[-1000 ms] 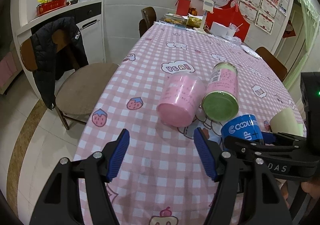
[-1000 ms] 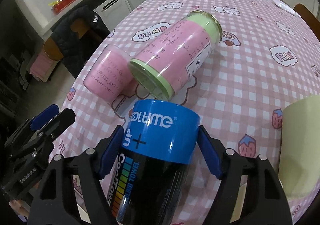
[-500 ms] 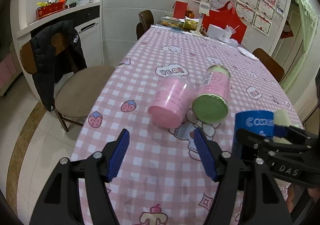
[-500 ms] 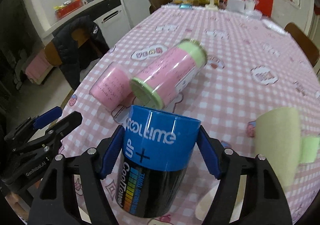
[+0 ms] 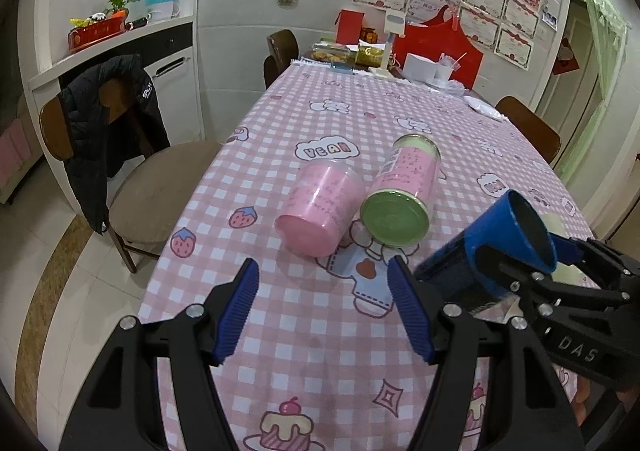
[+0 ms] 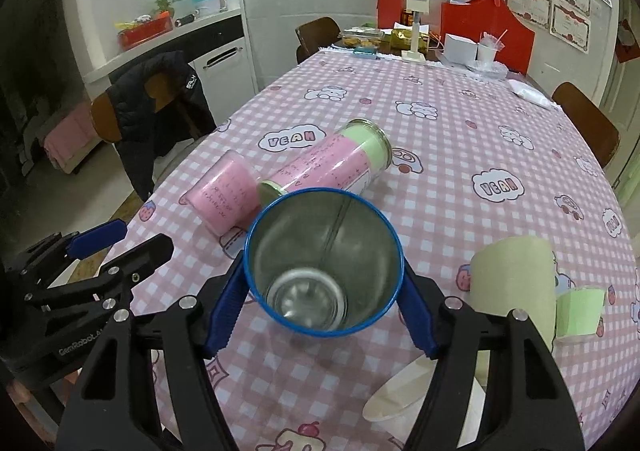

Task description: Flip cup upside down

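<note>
My right gripper is shut on a blue and black cup, held above the table. The cup is tilted so its open mouth faces the right wrist camera and I see its shiny inside. In the left wrist view the same cup points up and to the right, in the right gripper. My left gripper is open and empty, above the table's near edge, left of the cup.
A pink cup and a pink and green can lie on their sides on the pink checked tablecloth. Pale yellow and green paper cups lie at the right. A chair with a black jacket stands left.
The right gripper has lifted the blue cup and tipped it over, from upright with its side facing the camera to its mouth facing the camera. The left gripper stays open.
</note>
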The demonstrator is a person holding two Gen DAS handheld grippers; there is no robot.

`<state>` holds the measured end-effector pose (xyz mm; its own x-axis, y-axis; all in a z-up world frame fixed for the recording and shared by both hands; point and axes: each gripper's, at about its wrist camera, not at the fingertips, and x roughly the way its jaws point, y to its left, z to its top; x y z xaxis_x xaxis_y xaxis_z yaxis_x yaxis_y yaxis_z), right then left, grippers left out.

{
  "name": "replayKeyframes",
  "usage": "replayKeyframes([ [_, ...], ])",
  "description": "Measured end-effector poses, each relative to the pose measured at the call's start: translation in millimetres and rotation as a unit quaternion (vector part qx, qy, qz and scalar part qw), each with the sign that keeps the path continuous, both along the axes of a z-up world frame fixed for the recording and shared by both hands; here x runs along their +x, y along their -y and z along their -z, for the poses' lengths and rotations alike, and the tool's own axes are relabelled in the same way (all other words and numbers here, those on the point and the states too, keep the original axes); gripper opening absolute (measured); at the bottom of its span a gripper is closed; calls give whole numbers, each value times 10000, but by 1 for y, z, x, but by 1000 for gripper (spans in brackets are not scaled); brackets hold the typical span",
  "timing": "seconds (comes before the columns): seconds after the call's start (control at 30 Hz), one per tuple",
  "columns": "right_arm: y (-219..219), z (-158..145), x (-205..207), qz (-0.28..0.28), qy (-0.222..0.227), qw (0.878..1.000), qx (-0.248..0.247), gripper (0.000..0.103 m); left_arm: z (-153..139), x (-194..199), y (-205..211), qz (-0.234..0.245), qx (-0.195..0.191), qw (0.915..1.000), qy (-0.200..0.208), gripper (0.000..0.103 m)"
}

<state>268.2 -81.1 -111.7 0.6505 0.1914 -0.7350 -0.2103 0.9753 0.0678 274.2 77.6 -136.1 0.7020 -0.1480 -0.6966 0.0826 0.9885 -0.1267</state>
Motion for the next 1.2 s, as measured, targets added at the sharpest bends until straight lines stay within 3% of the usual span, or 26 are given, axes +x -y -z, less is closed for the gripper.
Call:
replayKeyframes([
  [0.63, -5, 2, -18, -94, 54, 9999, 24, 65, -5, -12, 1, -34, 66, 9999, 69, 66],
  [0.9, -7, -8, -33, -155, 272, 9995, 47, 66, -12, -28, -1, -87, 50, 9998, 172, 66],
  [1.2, 1, -25, -61, -119, 678, 9976, 105, 80, -28, -54, -1, -134, 78, 9991, 407, 66],
])
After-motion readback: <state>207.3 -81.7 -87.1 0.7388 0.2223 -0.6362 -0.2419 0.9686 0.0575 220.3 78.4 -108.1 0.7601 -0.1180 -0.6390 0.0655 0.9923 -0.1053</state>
